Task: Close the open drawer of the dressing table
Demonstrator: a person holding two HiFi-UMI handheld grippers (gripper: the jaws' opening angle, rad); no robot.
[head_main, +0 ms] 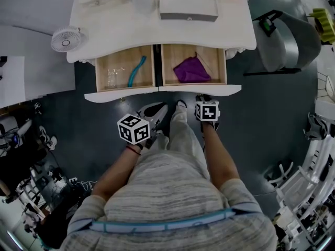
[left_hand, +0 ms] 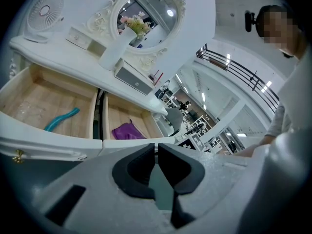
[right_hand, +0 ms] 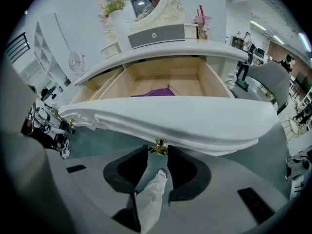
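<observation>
Between the wide-standing jaws of the right gripper (right_hand: 157, 156), a small brass knob (right_hand: 158, 145) is sitting at their tips, hanging under the white front of the open right drawer (right_hand: 195, 123). Beyond that front a purple cloth (right_hand: 155, 92) is lying inside, with the bench (right_hand: 161, 52) top above. The left gripper (left_hand: 156, 152) is hovering narrow and empty, short of the open left drawer (left_hand: 29, 96), where a teal object (left_hand: 61, 120) is lying.

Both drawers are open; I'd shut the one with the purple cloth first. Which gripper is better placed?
Right. The right gripper is at that drawer's front, open jaws flanking its brass knob. The left gripper, shut, sits farther back, touching nothing.
</observation>
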